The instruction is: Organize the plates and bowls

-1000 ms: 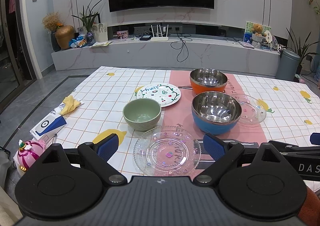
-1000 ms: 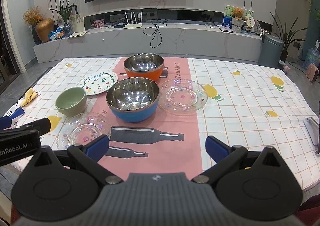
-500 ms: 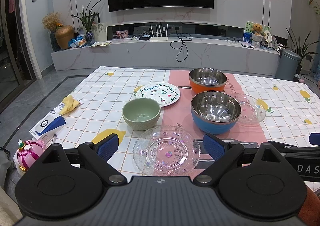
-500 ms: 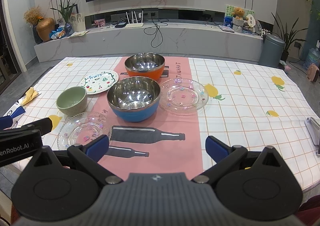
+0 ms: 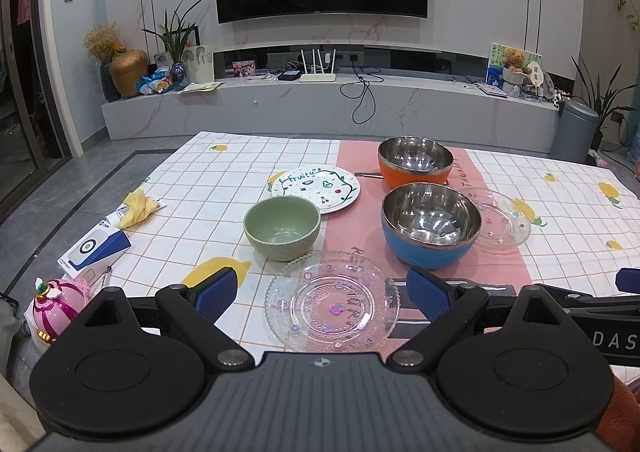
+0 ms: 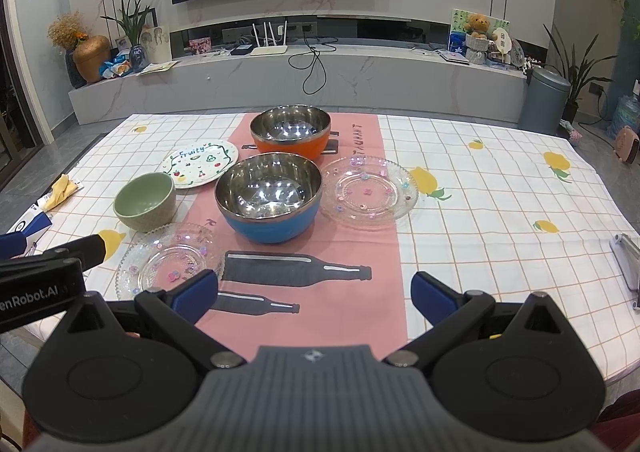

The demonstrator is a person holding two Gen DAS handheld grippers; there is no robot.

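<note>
On the table stand a green bowl [image 5: 282, 227], a blue steel bowl [image 5: 430, 224], an orange steel bowl [image 5: 415, 161], a white "Fruity" plate [image 5: 316, 187], a near clear glass plate [image 5: 332, 302] and a far clear glass plate [image 5: 502, 221]. My left gripper [image 5: 322, 290] is open and empty, just above the near glass plate's front edge. My right gripper [image 6: 314, 292] is open and empty over the pink runner, in front of the blue bowl [image 6: 269, 197]. The far glass plate [image 6: 369, 192] lies right of the blue bowl.
A blue and white box [image 5: 94, 250], a yellow cloth [image 5: 138, 203] and a pink toy [image 5: 56, 306] sit at the table's left edge. A metal object [image 6: 628, 264] lies at the right edge. A TV console runs along the far wall.
Both grippers have barely moved, only a slight drift of the view. Nothing was taken hold of or let go.
</note>
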